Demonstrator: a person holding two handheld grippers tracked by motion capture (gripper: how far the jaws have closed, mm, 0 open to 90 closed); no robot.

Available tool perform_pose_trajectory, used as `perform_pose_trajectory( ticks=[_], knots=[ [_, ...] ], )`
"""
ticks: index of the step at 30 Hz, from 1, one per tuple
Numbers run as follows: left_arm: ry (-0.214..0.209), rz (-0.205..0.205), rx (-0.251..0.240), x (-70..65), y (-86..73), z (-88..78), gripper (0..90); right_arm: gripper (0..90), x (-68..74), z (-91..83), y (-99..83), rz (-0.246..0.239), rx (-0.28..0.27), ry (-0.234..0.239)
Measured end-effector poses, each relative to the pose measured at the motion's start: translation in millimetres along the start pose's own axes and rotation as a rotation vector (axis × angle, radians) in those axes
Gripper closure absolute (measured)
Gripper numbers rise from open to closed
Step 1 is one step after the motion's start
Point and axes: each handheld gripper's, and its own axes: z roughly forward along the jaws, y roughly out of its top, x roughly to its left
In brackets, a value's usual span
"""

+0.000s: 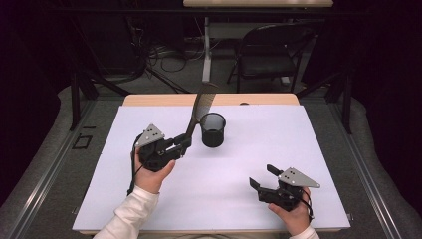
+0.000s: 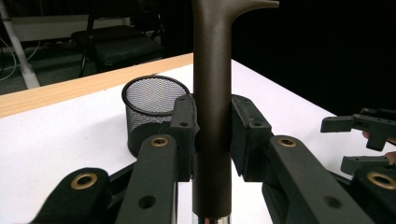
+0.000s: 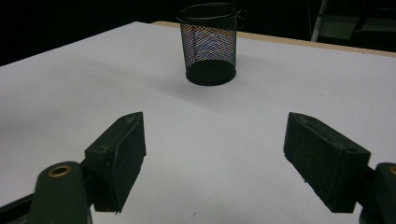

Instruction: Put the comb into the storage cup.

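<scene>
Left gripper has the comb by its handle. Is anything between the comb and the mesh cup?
Nothing visible. The left gripper holds the comb raised, just left of the mesh cup, whose open mouth looks empty. The right gripper sits open, well off to the right near the table's front edge.

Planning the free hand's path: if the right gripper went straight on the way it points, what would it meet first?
Probably the mesh cup, roughly centred ahead of the open right gripper; bare white table lies between.
</scene>
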Motion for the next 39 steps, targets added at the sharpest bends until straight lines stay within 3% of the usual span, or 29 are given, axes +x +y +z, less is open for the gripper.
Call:
perform_pose_trajectory(
  ticks=[10,25,34,36,39],
  knots=[
    [0.020,0.007,-0.002,0.5,-11.9,4.1,72.6,20.6,0.2,0.5,0.4,0.007,-0.001,0.008],
    [-0.004,0.009,0.031,-3.4,-20.0,11.2,72.6,23.1,-1.3,5.2,6.2,0.044,0.044,0.025],
    [0.001,0.005,0.035,-2.9,-21.5,11.6,72.6,28.9,0.3,9.2,25.2,0.043,0.036,0.054],
    [0.006,0.006,0.028,-2.5,-21.6,10.8,72.7,29.1,-0.4,11.4,34.0,0.068,0.048,0.064],
    [0.010,0.001,0.026,-2.1,-21.6,10.2,72.7,29.0,-1.4,13.6,41.1,0.070,0.070,0.071]
  ],
)
